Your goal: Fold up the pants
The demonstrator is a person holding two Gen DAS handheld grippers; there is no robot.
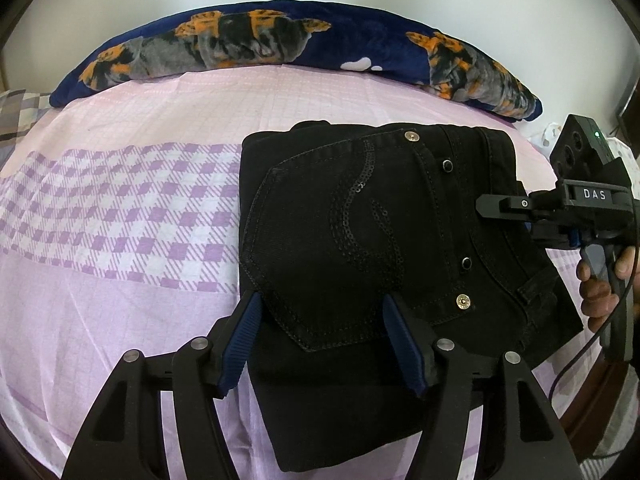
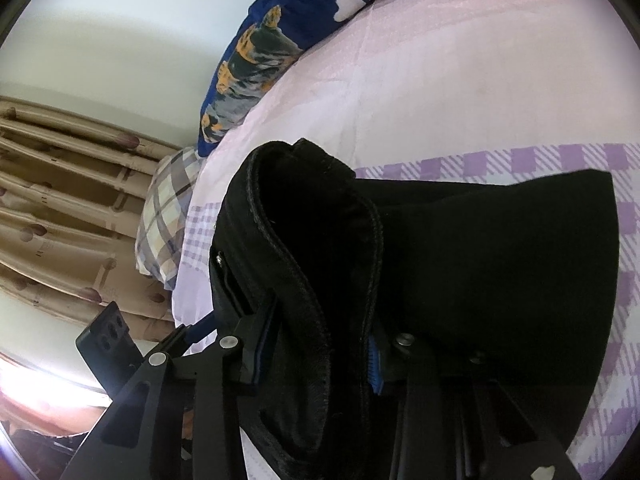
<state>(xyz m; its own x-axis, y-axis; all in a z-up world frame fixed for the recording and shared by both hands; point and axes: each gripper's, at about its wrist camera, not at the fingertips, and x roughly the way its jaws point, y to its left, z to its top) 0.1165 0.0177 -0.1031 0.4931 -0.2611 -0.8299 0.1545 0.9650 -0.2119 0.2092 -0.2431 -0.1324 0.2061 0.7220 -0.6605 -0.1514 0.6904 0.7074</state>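
Your left gripper [image 1: 320, 336] hangs wide open over the folded black pants [image 1: 372, 240] on the bed sheet [image 1: 120, 208]. Your right gripper [image 2: 320, 356] pinches their thick edge, its pads mostly buried in dark cloth.

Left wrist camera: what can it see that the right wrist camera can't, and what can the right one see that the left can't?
Only the left wrist view shows the pants' sequined back pocket, its shiny rivets, and a hand holding the right gripper. Only the right wrist view shows the tan curtain and that gripper's fingers pinching the pants' thick edge. Both show the black pants, the pink checked sheet, the plaid pillow and the dark blue blanket.
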